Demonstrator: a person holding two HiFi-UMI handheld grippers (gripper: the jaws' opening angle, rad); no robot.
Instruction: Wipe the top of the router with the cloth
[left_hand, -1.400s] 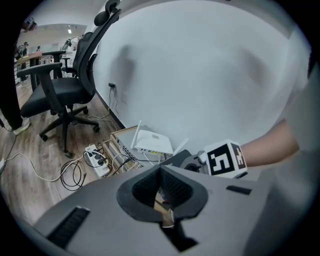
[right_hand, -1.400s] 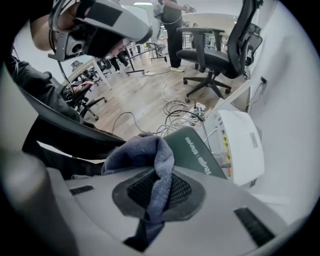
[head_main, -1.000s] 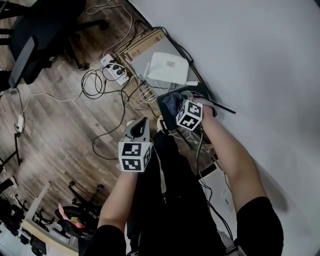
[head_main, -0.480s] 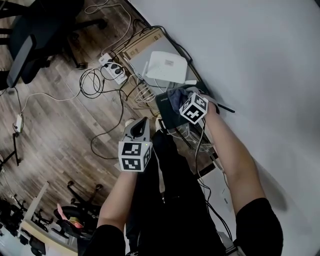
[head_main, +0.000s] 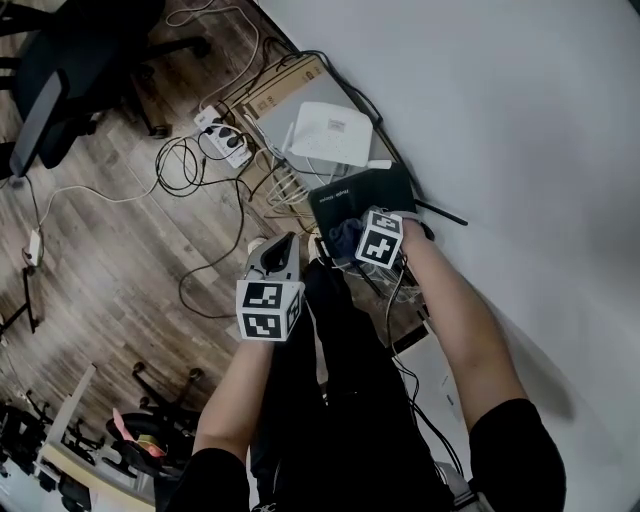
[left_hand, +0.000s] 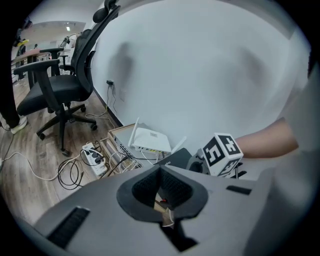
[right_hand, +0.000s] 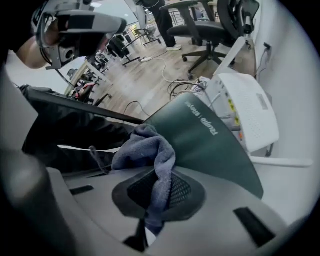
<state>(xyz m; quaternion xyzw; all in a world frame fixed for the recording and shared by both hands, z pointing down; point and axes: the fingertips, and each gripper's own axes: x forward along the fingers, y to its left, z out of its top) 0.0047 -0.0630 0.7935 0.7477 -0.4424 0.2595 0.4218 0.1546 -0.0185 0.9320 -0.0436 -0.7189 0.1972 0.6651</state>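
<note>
The right hand-held gripper (right_hand: 157, 197) is pinching the cloth (right_hand: 147, 150) at the router's (right_hand: 210, 145) near edge, its top lying straight ahead, while the closed, empty left hand-held gripper (left_hand: 161, 192) is hovering farther off.

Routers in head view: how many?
2. The dark router lies by the wall, with the cloth at its near edge; the white router, with antennas, sits just beyond it. More may be hidden among the cables.
</note>
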